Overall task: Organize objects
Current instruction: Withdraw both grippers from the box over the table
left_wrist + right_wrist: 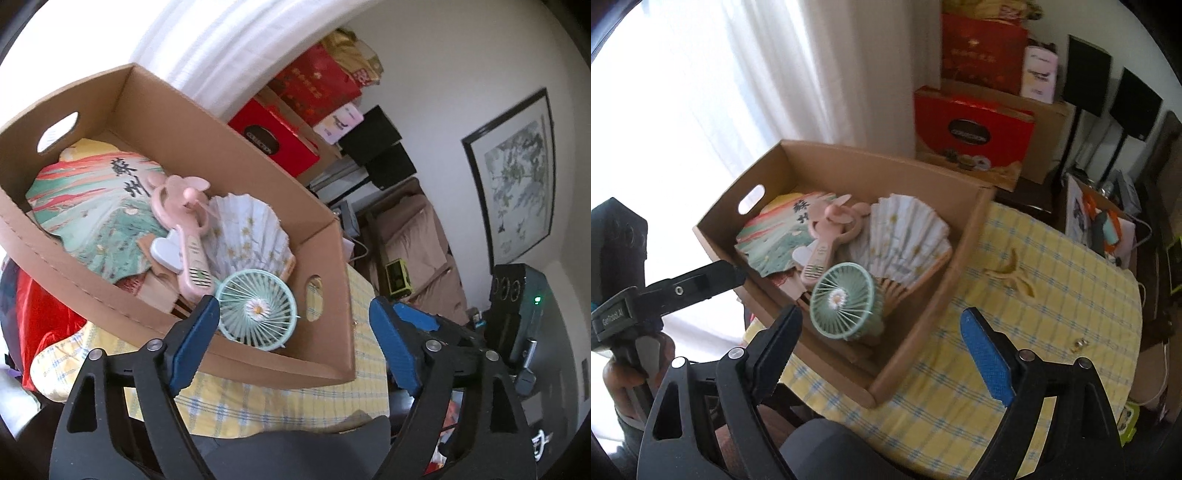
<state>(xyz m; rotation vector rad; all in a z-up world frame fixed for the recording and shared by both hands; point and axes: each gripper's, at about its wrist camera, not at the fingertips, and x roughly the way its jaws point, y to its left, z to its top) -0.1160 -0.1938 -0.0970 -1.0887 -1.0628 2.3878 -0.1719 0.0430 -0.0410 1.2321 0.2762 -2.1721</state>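
I am looking down at a cardboard box [934, 295] sitting on a table under a yellow checked cloth [1052, 295], and I am taking that box as my landmark for everything else.

Inside the box, a mint green fan [844, 299] is lying at the near end, its round grille with a small daisy in the middle facing up toward me. Just beyond it a pink handheld fan [827, 236] is resting across the other contents, and I am seeing it overlap a flat painted fan [768, 240] printed with large dark characters, which is filling the far end by the handle hole. A white folding fan [905, 236] is spread open beside the pink one, toward the box's right wall.

My left gripper [291, 343] is hovering at the near wall of the box with its jaws standing wide; nothing is between them, and the green fan is showing just past the left finger. My right gripper [882, 347] is hanging above the near corner of the box, jaws also spread wide and holding nothing. From that camera I am also seeing the other gripper's black fingers off the box's left side, with a hand [624, 373] gripping its handle.

Beyond the box, a red gift box [971, 129] is standing against the curtain.
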